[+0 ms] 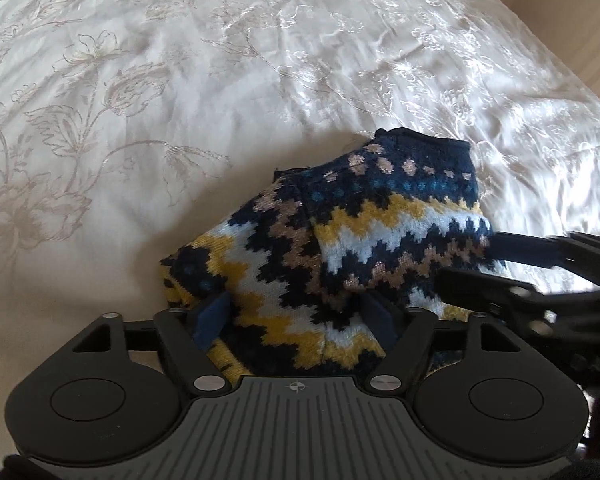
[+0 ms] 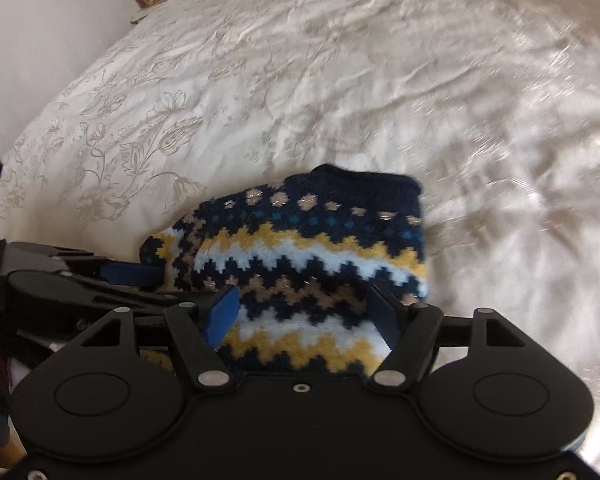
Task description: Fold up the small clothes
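While the patterned knit sweater (image 1: 340,240) is lying bunched on the embroidered white bedspread (image 1: 180,100), both the left gripper (image 1: 296,320) and the right gripper (image 2: 304,316) are straddling its near edge with jaws wide; closing evenly on matching corners should be keeping the fold square.
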